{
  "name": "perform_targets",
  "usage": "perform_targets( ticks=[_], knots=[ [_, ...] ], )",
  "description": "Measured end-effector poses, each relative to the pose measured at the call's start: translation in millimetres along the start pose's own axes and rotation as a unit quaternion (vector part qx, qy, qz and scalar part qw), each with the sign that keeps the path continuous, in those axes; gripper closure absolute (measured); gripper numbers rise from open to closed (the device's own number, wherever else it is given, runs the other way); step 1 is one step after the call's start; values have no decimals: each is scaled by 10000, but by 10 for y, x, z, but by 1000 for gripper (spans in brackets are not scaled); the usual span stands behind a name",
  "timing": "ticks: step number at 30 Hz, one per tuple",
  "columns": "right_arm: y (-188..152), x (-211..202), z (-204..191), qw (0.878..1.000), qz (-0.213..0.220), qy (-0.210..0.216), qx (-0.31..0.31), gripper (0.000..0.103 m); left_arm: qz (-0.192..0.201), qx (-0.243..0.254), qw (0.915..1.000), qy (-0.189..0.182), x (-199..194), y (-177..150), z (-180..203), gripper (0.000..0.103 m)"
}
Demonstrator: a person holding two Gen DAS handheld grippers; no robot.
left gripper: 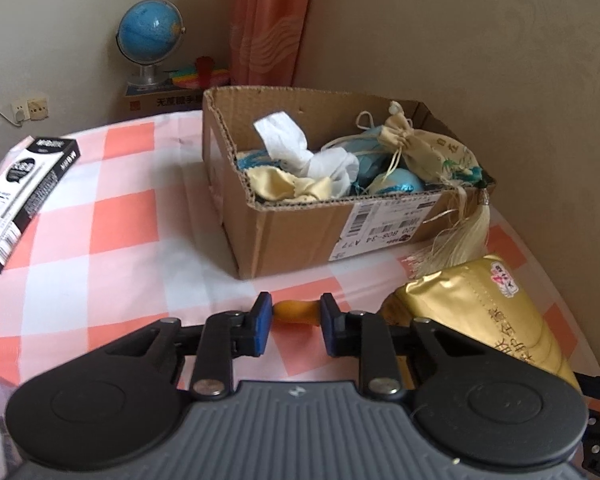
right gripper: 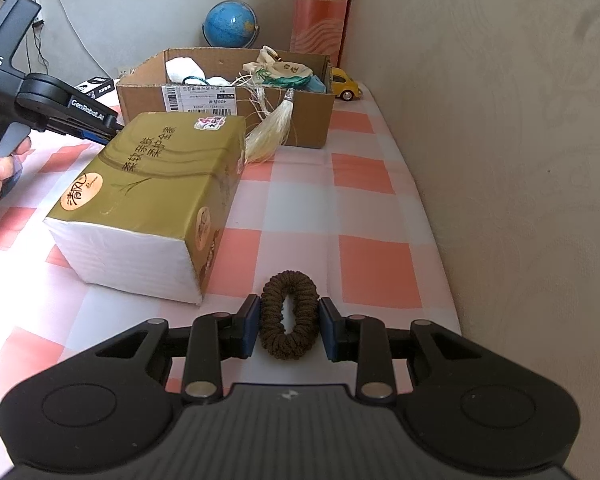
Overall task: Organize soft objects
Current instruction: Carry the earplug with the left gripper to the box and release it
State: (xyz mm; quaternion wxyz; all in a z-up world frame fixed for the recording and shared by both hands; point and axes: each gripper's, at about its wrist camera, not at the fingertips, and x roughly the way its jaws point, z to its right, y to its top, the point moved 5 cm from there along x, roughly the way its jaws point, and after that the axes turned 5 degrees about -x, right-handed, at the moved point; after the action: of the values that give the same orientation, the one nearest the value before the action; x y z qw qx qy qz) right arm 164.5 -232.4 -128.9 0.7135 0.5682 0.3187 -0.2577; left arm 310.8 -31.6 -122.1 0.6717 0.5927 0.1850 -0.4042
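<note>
Left wrist view, from left to right: a black and white carton [left gripper: 24, 196] lies at the far left on the checked surface [left gripper: 132, 216], the open box [left gripper: 300, 236] sits at centre already holding a white cloth [left gripper: 300, 152], a yellow cloth [left gripper: 284, 186] and a pouch [left gripper: 432, 152] whose tassel [left gripper: 460, 240] hangs over the front wall, and the gold tissue pack [left gripper: 484, 312] fills the lower right. My left gripper [left gripper: 296, 320] has its fingers set against both ends of a small orange thing [left gripper: 296, 314]; they look clenched on it, though I can't tell what it is or whether it's off the surface.

Right wrist view, same order: the left gripper sits at the upper left with its tips hidden behind the tissue pack [right gripper: 160, 200], then the box [right gripper: 228, 96] at upper centre, a toy car [right gripper: 344, 82] just beside its right wall. Low in the middle, my right gripper [right gripper: 288, 320] brackets a brown scrunchie [right gripper: 288, 312] lying on the surface [right gripper: 380, 208]. The fingers are spread, about touching its sides, not yet squeezing.

I'd judge I'm at the pick-up step. Next I need to close on the scrunchie gently, lift, then carry it past the tissue pack to the box without snagging the tassel.
</note>
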Motion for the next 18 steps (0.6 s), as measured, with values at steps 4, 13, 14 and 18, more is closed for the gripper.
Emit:
perform_targets(
  ticks=[4, 13, 14, 18],
  knots=[
    [11, -50, 37, 10000, 9, 17, 50, 67, 29, 178, 9997, 139, -146, 25, 59, 79],
    [127, -312, 129, 9996, 243, 57, 142, 67, 155, 453, 9984, 288, -519, 109, 256, 79],
    [144, -342, 131, 9995, 283, 74, 138, 67, 181, 495, 9981, 311, -546, 124, 286, 79],
    [212, -445, 133, 9990, 423, 107, 85, 67, 330, 680, 9966, 324, -680, 209, 422, 79]
  ],
)
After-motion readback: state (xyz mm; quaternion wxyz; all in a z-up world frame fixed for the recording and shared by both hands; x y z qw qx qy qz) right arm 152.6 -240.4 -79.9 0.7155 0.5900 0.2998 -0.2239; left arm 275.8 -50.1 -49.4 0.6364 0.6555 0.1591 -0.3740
